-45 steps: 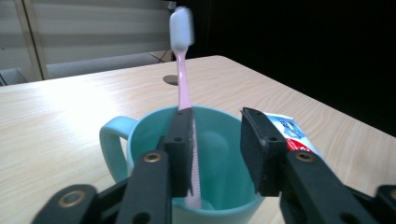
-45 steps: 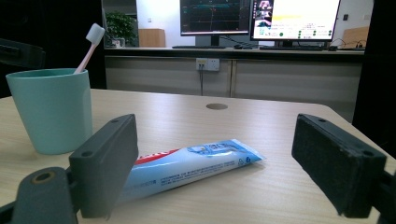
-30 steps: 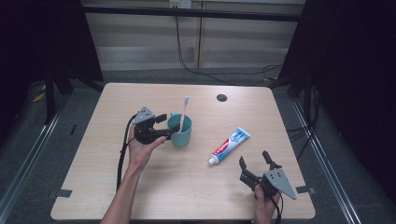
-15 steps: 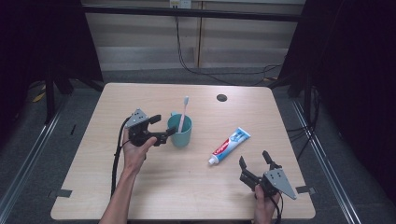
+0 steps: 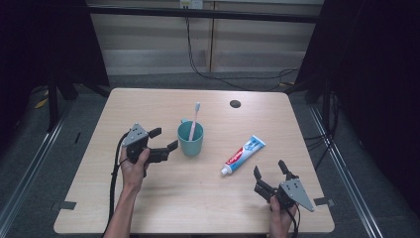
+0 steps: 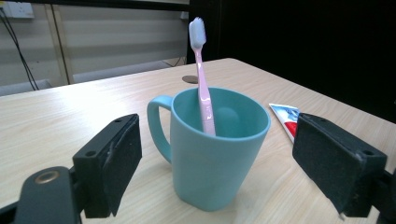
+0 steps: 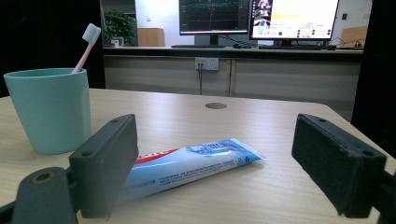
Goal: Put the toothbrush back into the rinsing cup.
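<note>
A teal cup [image 5: 190,142] stands upright mid-table with a pink toothbrush [image 5: 194,117] leaning in it, bristles up. My left gripper [image 5: 163,139] lies just left of the cup and points at it; its jaws have just been opening and hold nothing. In the left gripper view the cup [image 6: 215,154] and toothbrush [image 6: 201,79] stand a little beyond the open pads [image 6: 116,158]. A blue, white and red toothpaste tube [image 5: 242,154] lies flat to the cup's right. My right gripper [image 5: 270,171] rests open near the front edge, short of the tube [image 7: 196,161].
The wooden table [image 5: 198,198] has a round dark cable hole [image 5: 235,104] at the back. A cable trails from the left gripper off the front edge. Desks with lit monitors [image 7: 261,16] stand beyond the table's far side.
My left gripper has drawn back to the left, off the cup's side, and its jaws stand a little wider. The right gripper, cup and tube have kept still.
</note>
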Tool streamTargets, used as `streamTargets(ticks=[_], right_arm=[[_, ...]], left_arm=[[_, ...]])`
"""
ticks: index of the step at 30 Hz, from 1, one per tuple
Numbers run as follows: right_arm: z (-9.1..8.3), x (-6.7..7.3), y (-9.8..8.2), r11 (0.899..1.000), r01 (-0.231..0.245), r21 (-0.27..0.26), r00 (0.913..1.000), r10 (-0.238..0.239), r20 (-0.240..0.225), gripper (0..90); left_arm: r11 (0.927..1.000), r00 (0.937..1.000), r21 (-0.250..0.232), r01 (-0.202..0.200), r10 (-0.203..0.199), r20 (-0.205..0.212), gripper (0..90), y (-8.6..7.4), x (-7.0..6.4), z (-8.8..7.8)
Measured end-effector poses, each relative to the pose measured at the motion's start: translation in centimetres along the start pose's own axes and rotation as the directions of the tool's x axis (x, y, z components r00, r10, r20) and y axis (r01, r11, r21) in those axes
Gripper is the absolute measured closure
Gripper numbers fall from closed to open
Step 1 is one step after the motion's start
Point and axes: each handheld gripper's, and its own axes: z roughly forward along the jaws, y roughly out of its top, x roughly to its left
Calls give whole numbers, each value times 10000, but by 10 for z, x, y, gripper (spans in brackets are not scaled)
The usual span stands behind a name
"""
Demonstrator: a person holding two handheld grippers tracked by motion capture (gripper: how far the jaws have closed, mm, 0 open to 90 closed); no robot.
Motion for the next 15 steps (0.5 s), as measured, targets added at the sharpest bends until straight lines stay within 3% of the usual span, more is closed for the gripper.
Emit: streamTargets(ticks=[3, 7, 9, 11, 15], right_arm=[[0, 0, 0, 10000, -22, -9, 10000, 22, 12, 139], [0, 0, 0, 10000, -3, 9, 10000, 3, 4, 139], [0, 0, 0, 10000, -10, 17, 10000, 10, 9, 139], [0, 0, 0, 10000, -22, 13, 10000, 22, -1, 137], [1, 0, 0, 10000, -28, 31, 10000, 28, -6, 137]], left_arm=[[9998, 9999, -147, 114, -113, 93, 155, -7, 1, -6], [9988, 9990, -251, 424, -427, -120, 154, -15, 2, -18], [9989, 9991, -221, 402, -405, -122, 155, -20, 0, -21], [9996, 9987, -261, 104, -117, -493, 155, -26, -3, -23], [9995, 9984, -267, 186, -200, -530, 155, -34, -4, -30]])
